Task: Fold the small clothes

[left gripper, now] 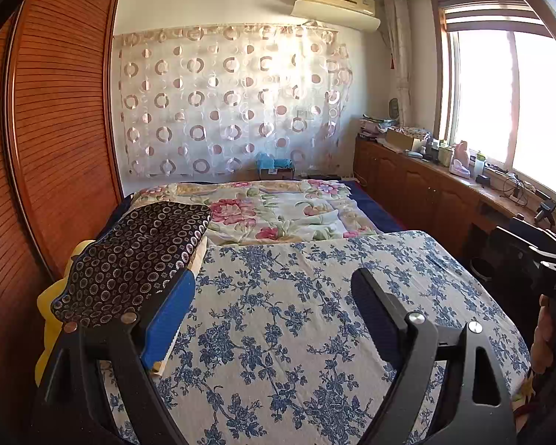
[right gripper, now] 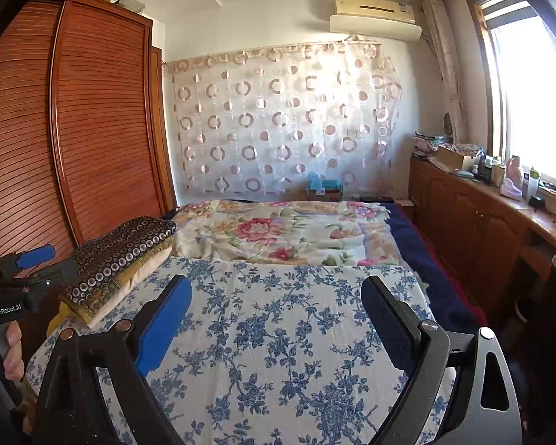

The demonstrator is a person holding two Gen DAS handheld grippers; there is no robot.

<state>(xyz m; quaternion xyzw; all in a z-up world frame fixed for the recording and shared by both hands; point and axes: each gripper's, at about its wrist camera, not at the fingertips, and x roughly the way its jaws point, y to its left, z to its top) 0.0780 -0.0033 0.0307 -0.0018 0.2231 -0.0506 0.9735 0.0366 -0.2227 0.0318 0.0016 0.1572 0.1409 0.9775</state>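
Note:
A blue-flowered cloth (left gripper: 296, 319) (right gripper: 278, 319) lies spread flat in front of both grippers. At its left edge sits a folded stack (left gripper: 137, 259) (right gripper: 118, 259): a dark piece with ring print on top, ochre and cream pieces beneath. My left gripper (left gripper: 274, 285) hovers over the flowered cloth, open wide, nothing between its fingers; its blue left finger (left gripper: 170, 319) stands just beside the stack's near corner. My right gripper (right gripper: 276, 291) is likewise open and empty above the cloth, to the right of the stack. A hand (right gripper: 11, 348) grips the left tool's handle.
A slatted wooden wardrobe (left gripper: 55, 118) runs along the left. Beyond the flowered cloth lies a pink-flowered quilt (left gripper: 278, 211) on a dark blue bed. Low wooden cabinets (right gripper: 474, 222) with clutter on top line the right wall under a bright window.

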